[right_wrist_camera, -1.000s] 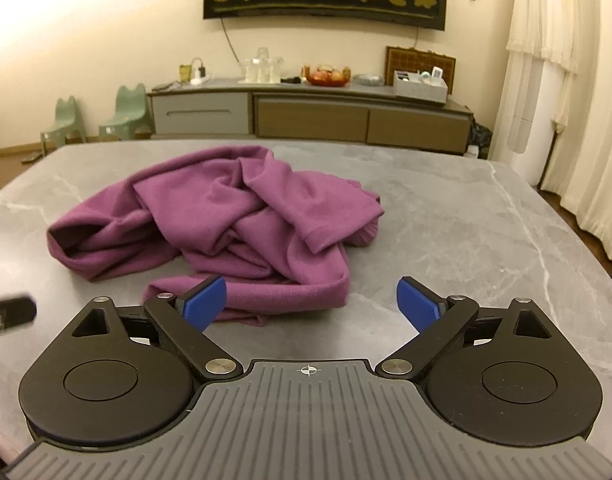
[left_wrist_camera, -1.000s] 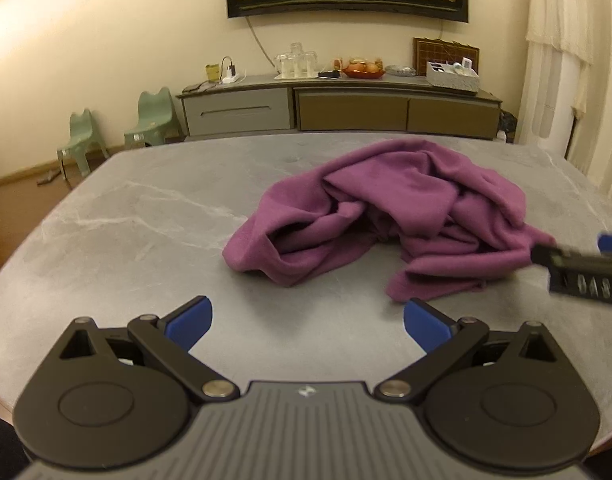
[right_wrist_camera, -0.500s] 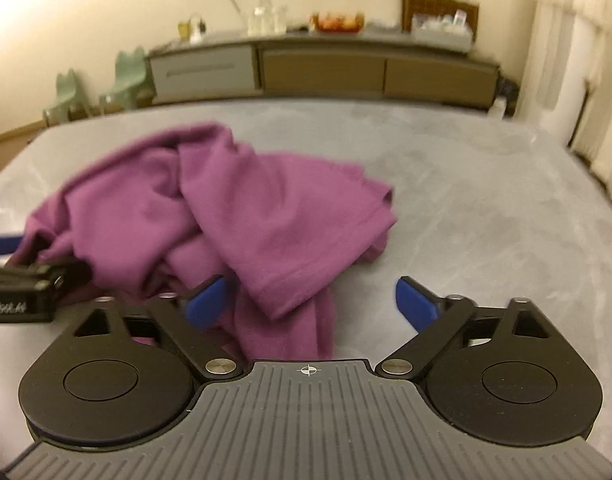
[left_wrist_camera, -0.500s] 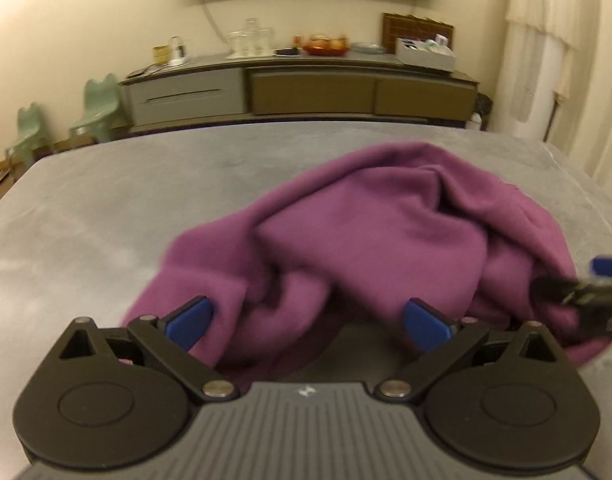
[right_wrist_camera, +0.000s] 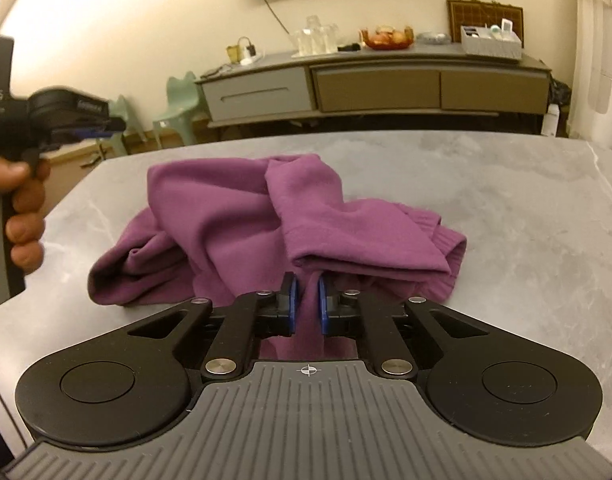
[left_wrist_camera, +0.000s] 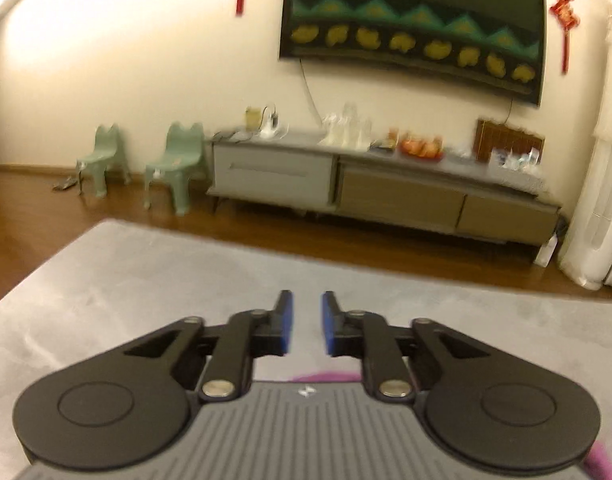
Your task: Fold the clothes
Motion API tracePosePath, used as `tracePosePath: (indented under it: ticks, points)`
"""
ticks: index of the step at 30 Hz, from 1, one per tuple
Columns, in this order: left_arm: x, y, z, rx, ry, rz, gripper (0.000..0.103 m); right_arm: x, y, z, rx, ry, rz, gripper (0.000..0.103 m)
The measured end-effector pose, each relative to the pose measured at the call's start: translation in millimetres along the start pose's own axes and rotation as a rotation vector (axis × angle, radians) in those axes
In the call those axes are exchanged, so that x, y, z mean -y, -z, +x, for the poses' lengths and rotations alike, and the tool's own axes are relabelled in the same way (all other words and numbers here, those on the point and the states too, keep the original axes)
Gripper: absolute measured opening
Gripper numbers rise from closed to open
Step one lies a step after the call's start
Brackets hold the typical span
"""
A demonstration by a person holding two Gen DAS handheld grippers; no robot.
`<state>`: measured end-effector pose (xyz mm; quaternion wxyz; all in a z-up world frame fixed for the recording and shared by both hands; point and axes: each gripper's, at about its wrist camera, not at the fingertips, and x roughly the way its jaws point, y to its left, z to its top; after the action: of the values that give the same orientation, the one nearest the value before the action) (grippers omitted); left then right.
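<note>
Two grippers work a crumpled purple garment (right_wrist_camera: 242, 220) heaped mid-table. The left gripper (left_wrist_camera: 306, 322), jaws just narrowed to a slim gap, pinches nothing, with garment only under its body. The right gripper (right_wrist_camera: 304, 306), jaws just closing, pinches a fold. One grip could drag the heap along. The grey marble table (right_wrist_camera: 505, 200) is smooth; behind are green chairs (left_wrist_camera: 174, 160) and a sideboard (right_wrist_camera: 369, 84).
</note>
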<state>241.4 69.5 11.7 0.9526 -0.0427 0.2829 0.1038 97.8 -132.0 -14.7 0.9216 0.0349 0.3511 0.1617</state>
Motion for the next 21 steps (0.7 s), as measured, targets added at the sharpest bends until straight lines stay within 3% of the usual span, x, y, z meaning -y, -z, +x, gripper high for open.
tracePosePath:
  ticks: [2, 5, 8, 10, 12, 13, 14, 17, 21]
  points:
    - [8.2, 24.6, 1.8, -0.066, 0.056, 0.061, 0.053, -0.6, -1.2, 5.1, -0.013, 0.008, 0.002, 0.01]
    - [24.9, 59.5, 0.7, -0.149, 0.174, 0.101, 0.08, -3.5, -3.1, 11.0, -0.022, 0.027, 0.008, 0.012]
    - [42.6, 82.1, 3.7, -0.213, 0.284, 0.072, 0.096, -5.3, -3.9, 14.7, -0.028, 0.044, 0.014, 0.02]
    - [56.4, 89.3, 11.2, -0.231, 0.302, 0.082, 0.098, -4.2, -3.0, 18.4, -0.034, 0.056, 0.019, 0.023]
    - [70.6, 87.5, 19.7, -0.21, 0.293, 0.118, 0.086, -2.6, -2.7, 21.7, -0.041, 0.067, 0.023, 0.024]
    - [72.7, 82.6, 26.5, -0.2, 0.285, 0.128, 0.051, -1.3, -2.3, 22.8, -0.043, 0.069, 0.023, 0.025]
    - [72.7, 75.5, 32.1, -0.202, 0.279, 0.125, 0.026, -0.4, -1.9, 22.9, -0.043, 0.07, 0.024, 0.028]
    - [52.2, 48.2, 29.5, -0.154, 0.318, 0.049, 0.011, 2.5, -2.2, 21.8, -0.036, 0.073, 0.033, 0.04]
    - [6.4, 22.8, -25.6, 0.051, 0.278, -0.031, 0.01, 5.0, -3.9, 21.9, -0.033, 0.086, 0.04, 0.049]
